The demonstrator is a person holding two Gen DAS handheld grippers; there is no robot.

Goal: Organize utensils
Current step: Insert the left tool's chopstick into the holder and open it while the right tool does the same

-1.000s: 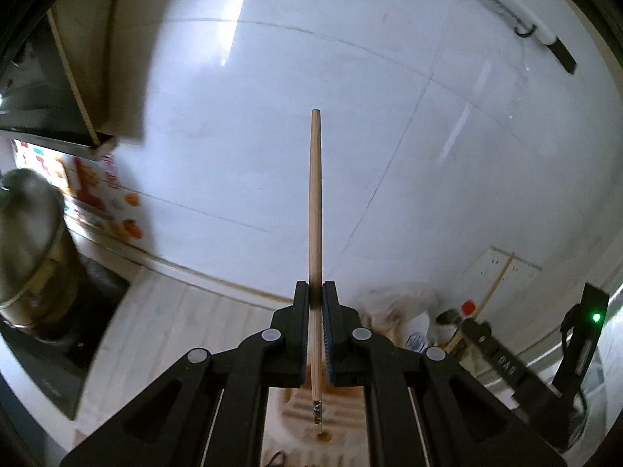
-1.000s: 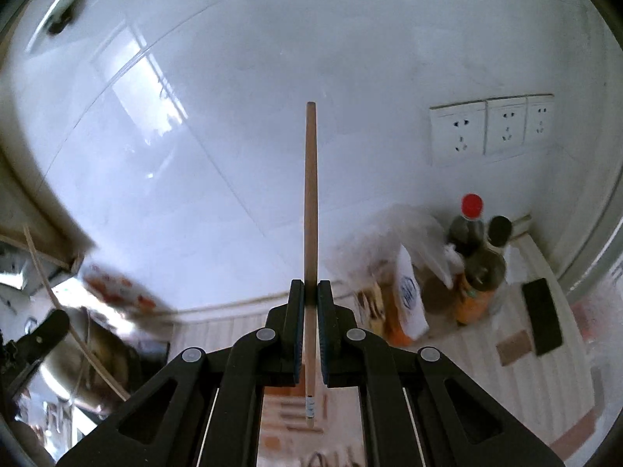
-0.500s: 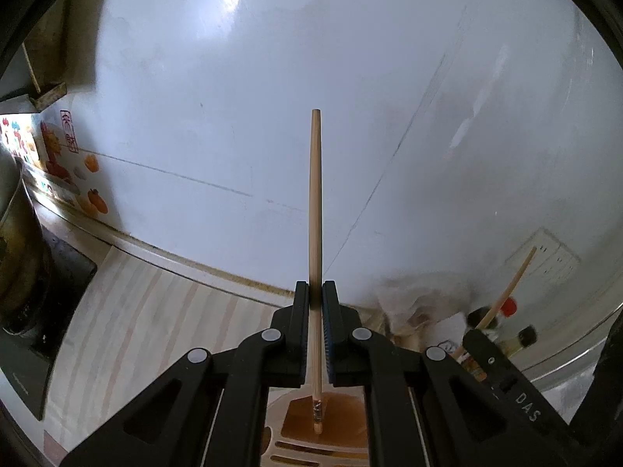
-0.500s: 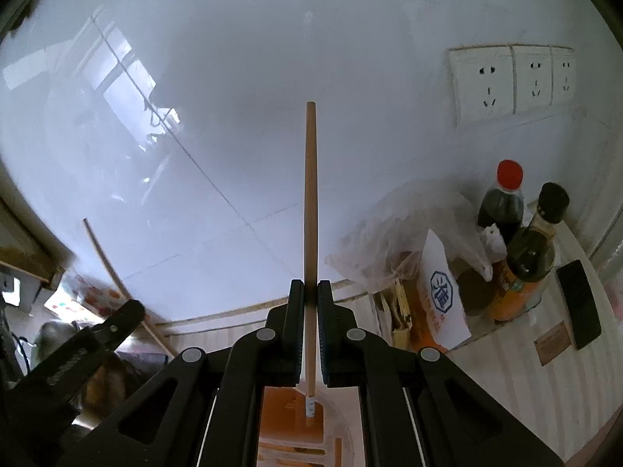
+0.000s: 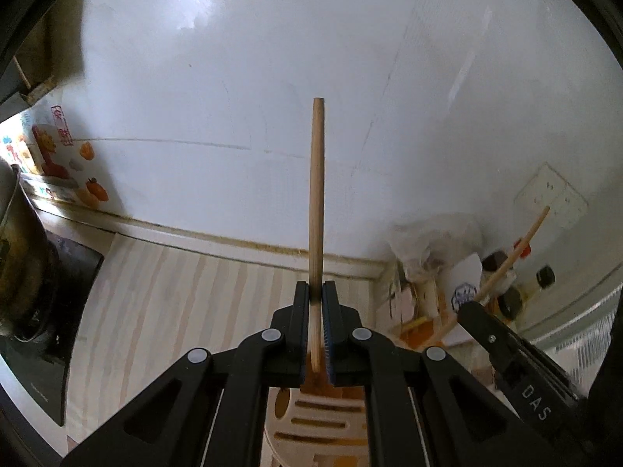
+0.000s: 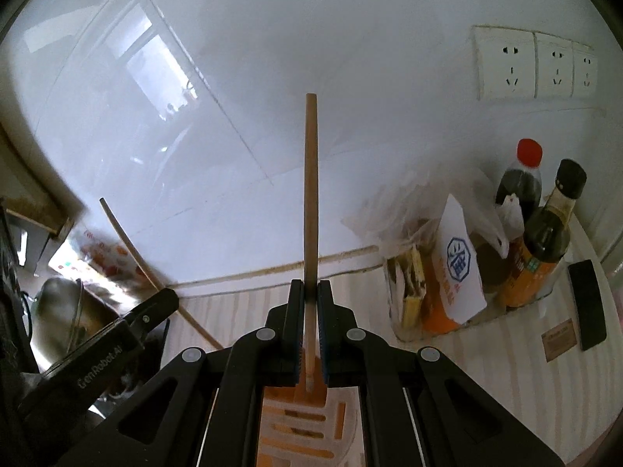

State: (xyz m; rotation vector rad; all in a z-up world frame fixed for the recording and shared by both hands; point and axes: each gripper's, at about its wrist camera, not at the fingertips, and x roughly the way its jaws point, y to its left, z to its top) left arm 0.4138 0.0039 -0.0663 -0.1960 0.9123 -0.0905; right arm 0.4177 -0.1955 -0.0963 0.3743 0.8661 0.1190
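Both views are dipping lower than a second ago, bringing the slotted holder (image 6: 307,428) under my claws. I'm keeping the left claw (image 5: 316,327) clamped on one chopstick (image 5: 316,202) and the right claw (image 6: 310,323) clamped on another chopstick (image 6: 310,202), each probably poised above a compartment. Next I'm lowering and releasing; beyond, the counter (image 5: 187,295) is carrying bottles (image 6: 545,241).

Chopsticks (image 5: 316,194) (image 6: 311,194): pale wood, smooth, matt. Left tongs (image 5: 316,292) and right tongs (image 6: 310,292): black plastic, matt, metal rivets. Wall (image 5: 272,78): white tile, glossy. Tabletop (image 5: 175,292): striped wood-look, satin. Pot (image 6: 66,311): metal, shiny. Bottles (image 6: 545,241): glossy plastic. Bag (image 6: 409,202): clear plastic film.
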